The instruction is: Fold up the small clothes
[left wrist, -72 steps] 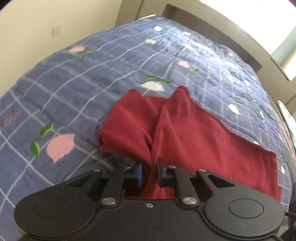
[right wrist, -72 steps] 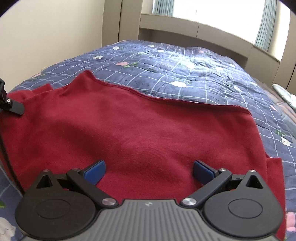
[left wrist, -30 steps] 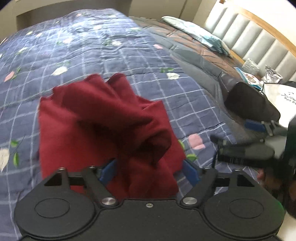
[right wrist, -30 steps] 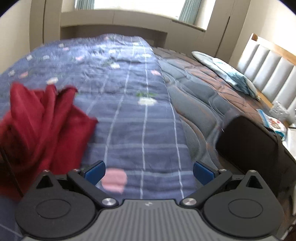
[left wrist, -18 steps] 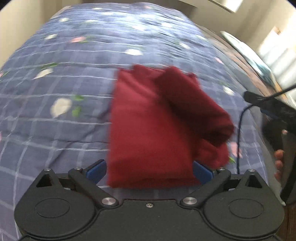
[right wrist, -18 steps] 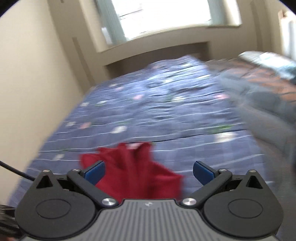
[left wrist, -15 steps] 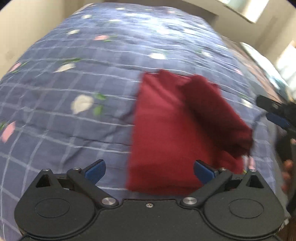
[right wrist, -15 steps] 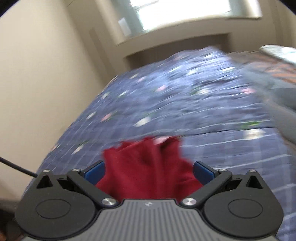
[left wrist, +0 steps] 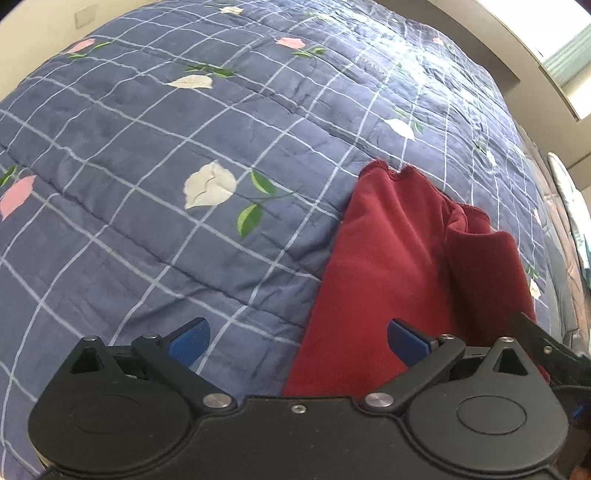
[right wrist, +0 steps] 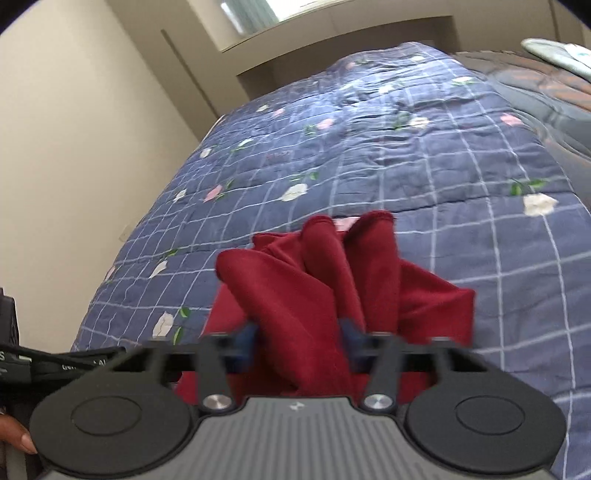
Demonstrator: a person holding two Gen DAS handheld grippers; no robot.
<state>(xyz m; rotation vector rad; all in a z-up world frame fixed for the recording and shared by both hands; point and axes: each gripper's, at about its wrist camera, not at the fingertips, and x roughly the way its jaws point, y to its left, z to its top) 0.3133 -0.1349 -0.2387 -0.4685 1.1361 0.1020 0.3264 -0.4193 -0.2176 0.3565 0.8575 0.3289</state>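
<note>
Red garment [right wrist: 332, 295] bunched on quilted bed [left wrist: 147, 147], long axis near-to-far. Your right gripper [right wrist: 299, 341] nearer: jaws closing w/ raised fold between them. Left gripper [left wrist: 297, 338] jaws spread wide, empty; garment's left edge runs btwn them, bulk to right.

Blue checked floral quilt [left wrist: 221, 147], beige wall [right wrist: 74, 147], window [right wrist: 258, 11]

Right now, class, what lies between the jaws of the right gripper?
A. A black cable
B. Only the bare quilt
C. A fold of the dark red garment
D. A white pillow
C: in the right wrist view a bunched fold of the red garment rises between the closing jaws of the right gripper, above the blue checked quilt.
</note>
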